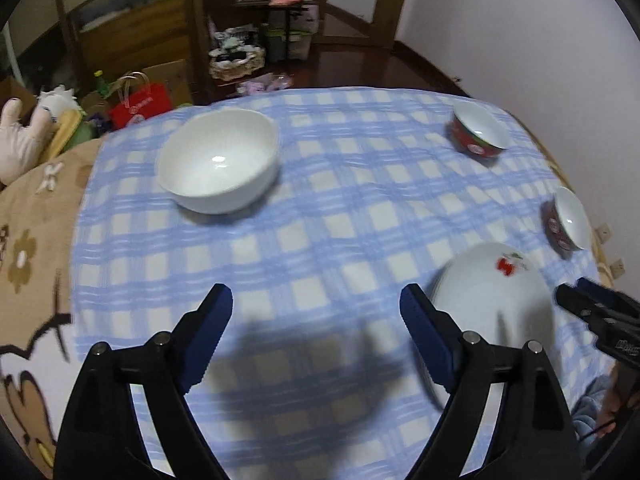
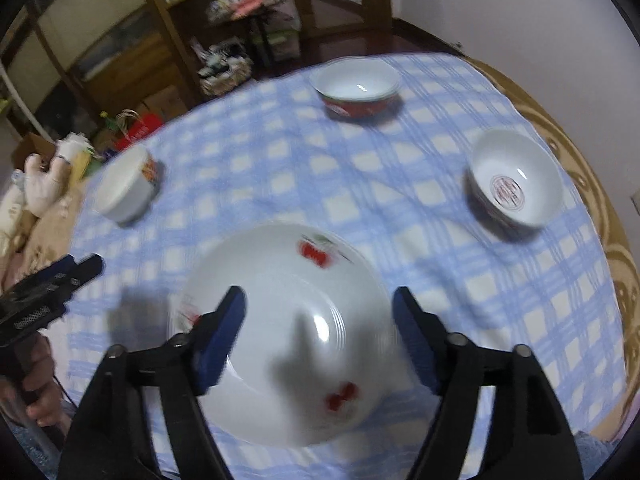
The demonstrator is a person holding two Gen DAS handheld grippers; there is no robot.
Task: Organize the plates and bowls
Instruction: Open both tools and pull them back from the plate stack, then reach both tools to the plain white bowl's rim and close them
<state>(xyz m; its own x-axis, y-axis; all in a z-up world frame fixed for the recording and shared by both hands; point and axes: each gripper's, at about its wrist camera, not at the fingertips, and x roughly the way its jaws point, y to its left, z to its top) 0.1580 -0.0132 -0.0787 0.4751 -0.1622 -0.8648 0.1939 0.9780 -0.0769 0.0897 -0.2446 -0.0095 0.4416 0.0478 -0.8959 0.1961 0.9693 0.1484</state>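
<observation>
A white plate with red fruit prints (image 2: 280,320) lies on the blue checked tablecloth (image 2: 400,168); it also shows in the left wrist view (image 1: 492,296). My right gripper (image 2: 320,304) is open and hovers over the plate, touching nothing. My left gripper (image 1: 316,300) is open and empty over bare cloth, left of the plate. A plain white bowl (image 1: 218,160) stands far left. Two red-sided bowls stand on the right, one at the back (image 1: 478,128) and one nearer (image 1: 566,220). They also show in the right wrist view (image 2: 356,88) (image 2: 516,180).
The left gripper's tip (image 2: 52,280) shows at the left edge of the right wrist view. The table's far edge drops to a floor with a red bag (image 1: 140,104), a basket (image 1: 236,60) and wooden shelves (image 1: 276,8). A patterned beige cover (image 1: 28,240) lies left.
</observation>
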